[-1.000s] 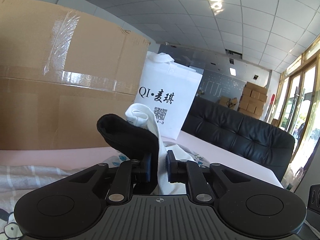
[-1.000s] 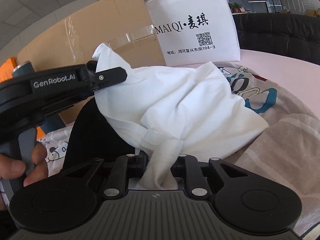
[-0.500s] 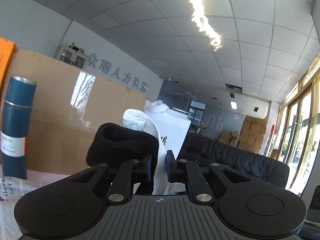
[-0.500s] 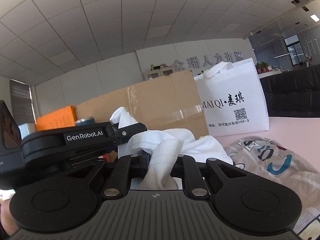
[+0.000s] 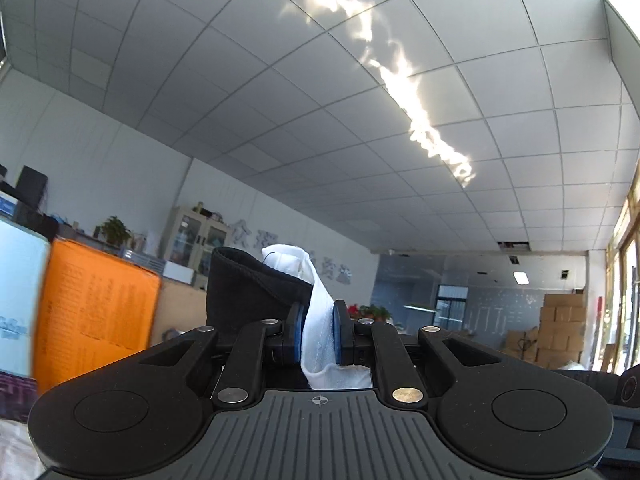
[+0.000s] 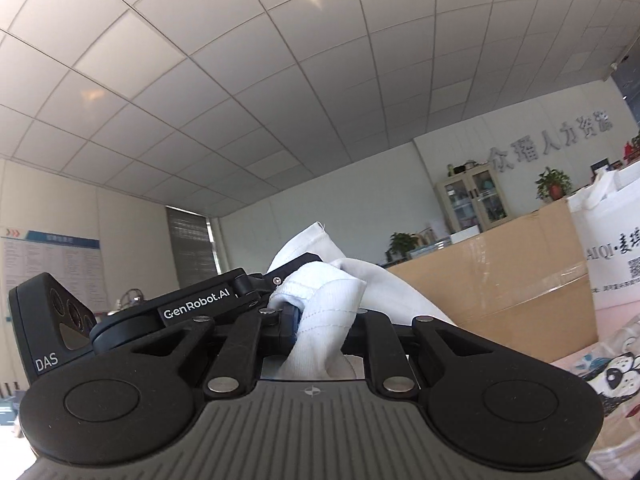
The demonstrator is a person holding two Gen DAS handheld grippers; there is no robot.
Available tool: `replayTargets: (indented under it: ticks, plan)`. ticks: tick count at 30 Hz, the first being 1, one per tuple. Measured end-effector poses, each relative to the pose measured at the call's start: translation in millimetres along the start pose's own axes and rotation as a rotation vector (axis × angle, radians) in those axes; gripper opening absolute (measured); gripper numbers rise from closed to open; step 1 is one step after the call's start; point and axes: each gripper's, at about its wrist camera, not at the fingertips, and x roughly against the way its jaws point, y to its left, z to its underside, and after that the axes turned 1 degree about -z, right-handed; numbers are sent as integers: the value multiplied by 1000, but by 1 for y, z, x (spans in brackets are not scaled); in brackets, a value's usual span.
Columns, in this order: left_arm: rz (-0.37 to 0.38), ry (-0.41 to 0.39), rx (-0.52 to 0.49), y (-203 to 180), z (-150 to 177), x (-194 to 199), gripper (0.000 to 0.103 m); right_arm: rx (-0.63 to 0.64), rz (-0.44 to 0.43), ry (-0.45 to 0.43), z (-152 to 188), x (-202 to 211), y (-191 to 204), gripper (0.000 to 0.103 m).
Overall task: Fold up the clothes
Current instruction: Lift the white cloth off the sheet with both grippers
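Left wrist view: my left tool (image 5: 316, 338) is clenched on the white garment (image 5: 316, 320), lifted toward the ceiling, black fabric (image 5: 248, 296) beside it. My right tool (image 6: 320, 332) grips the same garment's hem, the cardboard box (image 6: 500, 280) behind.

In the right wrist view, "GenRobot.AI" stands in white on the black arm of the left gripper (image 6: 298, 276), and "DAS" is printed on the lower corner of that gripper's camera block (image 6: 52, 320). The white tote bag (image 6: 612, 248) at the right edge reads "AIQI·麦琪" (the first letter is cut off), with part of a QR code below it. Raised characters on the back wall (image 6: 550, 142) read "众瑶人力资源". The orange box (image 5: 96, 312) in the left wrist view carries print too blurred to read.
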Motion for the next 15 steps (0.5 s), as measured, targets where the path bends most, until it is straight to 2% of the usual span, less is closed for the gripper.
replayTargets:
  ticks: [4, 6, 11, 13, 15]
  plan:
    - [-123, 3, -21, 23, -5, 35, 13, -50, -111, 81, 9, -16, 19, 12]
    - [-188, 34, -9, 36, -2, 52, 14, -73, -137, 135, 19, -26, 27, 12]
    - [-365, 159, 121, 78, 23, 68, 14, -116, -122, 293, 64, -42, 44, 12]
    - [-383, 204, 167, 92, 33, 69, 15, -136, -110, 347, 86, -45, 45, 12]
    - [-407, 225, 167, 101, 41, 73, 16, -130, -96, 363, 100, -42, 46, 12]
